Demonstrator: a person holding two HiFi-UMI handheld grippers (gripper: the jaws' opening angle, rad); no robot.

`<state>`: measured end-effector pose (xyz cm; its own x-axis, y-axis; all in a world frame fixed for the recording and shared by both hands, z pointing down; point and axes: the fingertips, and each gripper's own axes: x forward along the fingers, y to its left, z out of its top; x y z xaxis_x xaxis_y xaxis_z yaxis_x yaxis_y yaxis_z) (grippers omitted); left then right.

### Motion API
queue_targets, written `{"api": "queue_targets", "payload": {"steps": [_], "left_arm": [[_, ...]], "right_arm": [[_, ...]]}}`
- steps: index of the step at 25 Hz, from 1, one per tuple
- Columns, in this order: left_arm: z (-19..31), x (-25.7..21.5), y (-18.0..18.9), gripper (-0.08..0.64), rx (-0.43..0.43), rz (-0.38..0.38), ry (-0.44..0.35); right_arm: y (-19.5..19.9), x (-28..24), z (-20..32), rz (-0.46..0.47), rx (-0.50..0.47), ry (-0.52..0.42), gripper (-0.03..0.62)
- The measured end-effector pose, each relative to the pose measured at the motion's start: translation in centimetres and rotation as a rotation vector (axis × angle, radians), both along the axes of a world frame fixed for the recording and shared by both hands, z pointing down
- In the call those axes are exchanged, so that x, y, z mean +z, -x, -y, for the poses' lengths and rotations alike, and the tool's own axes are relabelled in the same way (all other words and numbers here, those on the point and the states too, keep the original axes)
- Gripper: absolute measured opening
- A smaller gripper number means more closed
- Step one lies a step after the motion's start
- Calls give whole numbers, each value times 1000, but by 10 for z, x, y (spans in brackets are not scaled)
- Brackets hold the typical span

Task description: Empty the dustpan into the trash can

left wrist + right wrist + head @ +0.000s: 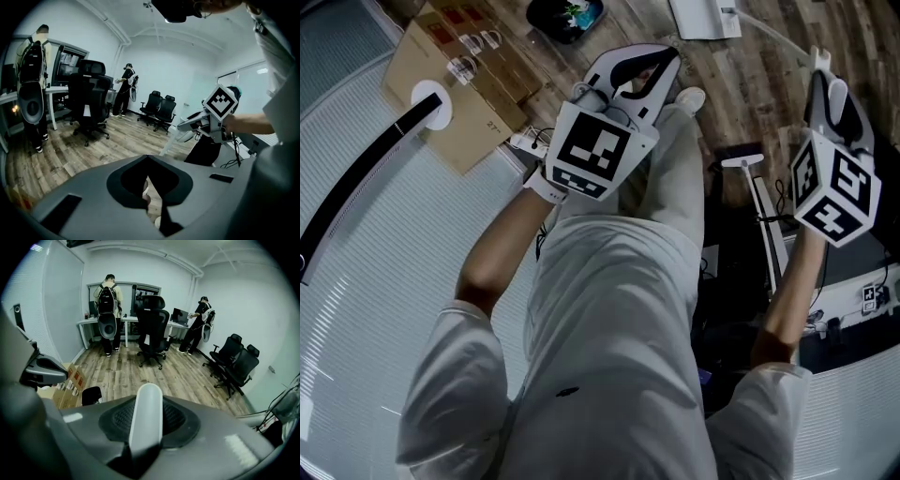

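Our right tongs (146,448) pinch a white handle (147,416), presumably the dustpan's, to carry it for emptying; our left tongs (150,190) are pressed together, empty.

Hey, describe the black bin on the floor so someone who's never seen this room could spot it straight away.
Start at the wood-plank floor in the head view, then find the brown cardboard box by the pale ribbed wall. Beside the box sits the black bin: the only dark, open-topped container there, with something blue-green inside.
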<state>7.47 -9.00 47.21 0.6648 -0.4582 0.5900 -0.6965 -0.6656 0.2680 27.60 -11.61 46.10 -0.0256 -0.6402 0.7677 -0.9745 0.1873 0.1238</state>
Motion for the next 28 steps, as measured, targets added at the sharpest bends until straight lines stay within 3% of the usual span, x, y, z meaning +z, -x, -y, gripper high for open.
{"api": "queue_targets", "payload": {"steps": [9, 16, 20, 24, 28], "left_arm": [[7, 0, 15, 6, -61, 22, -16], [13, -4, 9, 6, -57, 25, -30], [18, -10, 10, 6, -60, 18, -42], [17, -10, 7, 6, -56, 15, -49], [16, -16, 5, 6, -49, 8, -63]], "right_arm": [[-26, 30, 3, 21, 81, 56, 118], [-41, 57, 0, 53, 163, 73, 120], [-40, 61, 2, 54, 151, 78, 123], [-36, 64, 2, 17, 93, 96, 206], [-38, 57, 3, -13, 89, 72, 227]]}}
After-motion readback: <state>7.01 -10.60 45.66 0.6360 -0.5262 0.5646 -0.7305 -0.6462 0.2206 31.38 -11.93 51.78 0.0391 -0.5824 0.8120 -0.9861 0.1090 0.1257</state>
